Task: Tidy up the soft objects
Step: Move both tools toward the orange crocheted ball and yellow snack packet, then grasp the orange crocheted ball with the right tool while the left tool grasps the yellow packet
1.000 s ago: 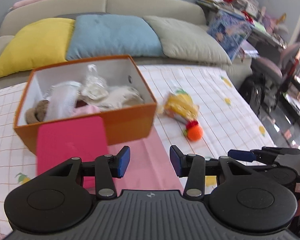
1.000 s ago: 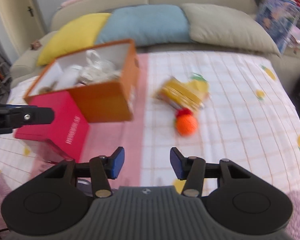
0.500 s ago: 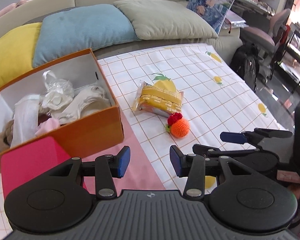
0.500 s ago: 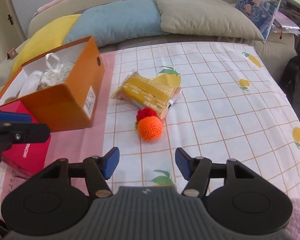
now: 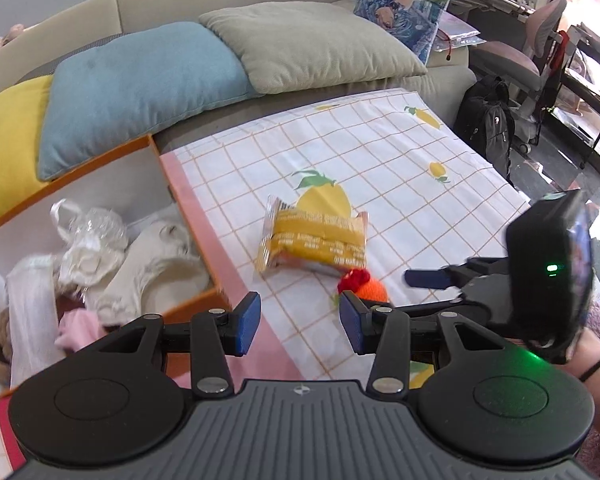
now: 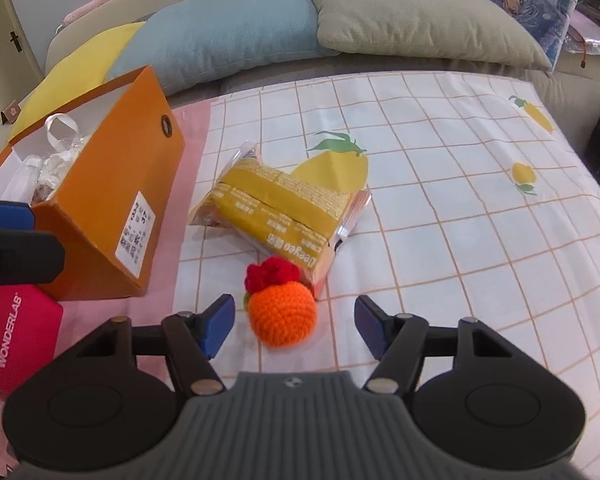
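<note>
My left camera looks into the orange box (image 5: 188, 216): white cloths, crumpled plastic and a pink piece lie inside. My right camera shows only the outer wall of the box with a white label, and a red box (image 6: 16, 332) beside it.

My left gripper (image 5: 300, 322) points down at the checked cloth (image 5: 400, 168), jaws apart with nothing between them. My right gripper (image 6: 294, 326) also points down, low over the cloth. Its jaws are closing, with the orange ball (image 6: 282, 312) between them, but the pads do not touch it.

The ball is crocheted, round, with a red tuft on top. It lies on the cloth just beside a yellow snack pack (image 6: 276, 204).
</note>
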Tool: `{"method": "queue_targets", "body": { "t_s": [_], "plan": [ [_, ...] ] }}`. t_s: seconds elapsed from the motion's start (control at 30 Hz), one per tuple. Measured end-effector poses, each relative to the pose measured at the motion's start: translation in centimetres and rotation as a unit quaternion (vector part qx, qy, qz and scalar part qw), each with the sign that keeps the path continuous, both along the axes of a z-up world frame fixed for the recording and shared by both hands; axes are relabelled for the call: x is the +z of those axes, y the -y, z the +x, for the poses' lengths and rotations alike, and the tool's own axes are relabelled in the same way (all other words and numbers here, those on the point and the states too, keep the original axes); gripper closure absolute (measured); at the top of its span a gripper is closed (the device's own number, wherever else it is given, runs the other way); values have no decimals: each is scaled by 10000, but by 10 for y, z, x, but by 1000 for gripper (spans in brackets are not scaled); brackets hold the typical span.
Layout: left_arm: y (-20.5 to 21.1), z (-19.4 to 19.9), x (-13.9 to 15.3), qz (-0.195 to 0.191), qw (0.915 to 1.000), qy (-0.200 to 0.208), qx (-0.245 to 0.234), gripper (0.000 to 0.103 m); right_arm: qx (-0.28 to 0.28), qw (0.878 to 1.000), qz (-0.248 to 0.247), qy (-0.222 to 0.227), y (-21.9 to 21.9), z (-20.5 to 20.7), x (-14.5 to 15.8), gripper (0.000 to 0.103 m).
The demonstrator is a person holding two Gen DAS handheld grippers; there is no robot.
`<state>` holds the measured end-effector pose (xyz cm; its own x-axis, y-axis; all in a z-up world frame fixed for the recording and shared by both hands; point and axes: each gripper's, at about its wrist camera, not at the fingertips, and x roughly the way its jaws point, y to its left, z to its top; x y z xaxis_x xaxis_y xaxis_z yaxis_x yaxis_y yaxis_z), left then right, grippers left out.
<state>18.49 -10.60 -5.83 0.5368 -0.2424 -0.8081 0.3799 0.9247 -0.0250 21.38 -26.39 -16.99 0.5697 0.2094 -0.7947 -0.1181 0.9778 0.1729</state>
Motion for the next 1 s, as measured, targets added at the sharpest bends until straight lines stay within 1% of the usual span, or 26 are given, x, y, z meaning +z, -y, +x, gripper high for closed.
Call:
{"method": "queue_targets", "body": {
  "t_s": [0.03, 0.17, 0.2, 0.23, 0.27, 0.3, 0.47, 0.57, 0.63, 0.7, 0.77, 0.8, 0.87, 0.93, 1.0],
  "plan": [
    [1, 2, -1, 16, 10000, 5, -25, 51, -5, 10000, 26, -40, 0, 2, -3, 45],
    [6, 9, -5, 118, 9997, 26, -202, 51, -36, 9997, 195, -118, 3, 4, -15, 46],
    [8, 11, -7, 155, 9996, 24, -254, 51, -23, 9996, 245, -131, 4, 5, -17, 49],
    [11, 12, -9, 194, 9993, 23, -313, 51, -11, 9994, 313, -126, 4, 5, -18, 57],
    [13, 13, -11, 229, 9990, 34, -380, 51, 6, 9992, 385, -127, 4, 5, -19, 62],
    [15, 14, -12, 265, 9986, 49, -455, 51, 25, 9990, 424, -140, 5, 5, -19, 62],
    [28, 22, -19, 482, 9958, 54, -780, 51, -61, 9997, 170, -157, 8, 2, -13, 63],
    [42, 28, -22, 851, 9886, 246, -1218, 50, -226, 9996, 147, -45, 20, -2, -7, 63],
    [52, 33, -26, 1137, 9798, 328, -1614, 42, -275, 9996, 117, -12, 27, -3, -7, 63],
    [63, 39, -33, 1395, 9681, 342, -2053, 36, -345, 9992, 187, -49, 33, -1, -8, 63],
    [75, 44, -41, 1778, 9523, 425, -2443, 33, -370, 9990, 231, -68, 36, 0, -9, 63],
    [81, 46, -45, 1967, 9439, 491, -2609, 29, -371, 9990, 226, -66, 37, 1, -9, 63],
    [91, 52, -53, 2233, 9301, 525, -2869, 25, -342, 9991, 266, -46, 39, 2, -9, 63],
    [99, 59, -62, 2411, 9185, 465, -3098, 24, -333, 9990, 285, -73, 40, 4, -11, 63],
    [104, 64, -72, 2639, 9035, 480, -3343, 24, -377, 9988, 282, -147, 43, 8, -14, 63]
  ]
}}
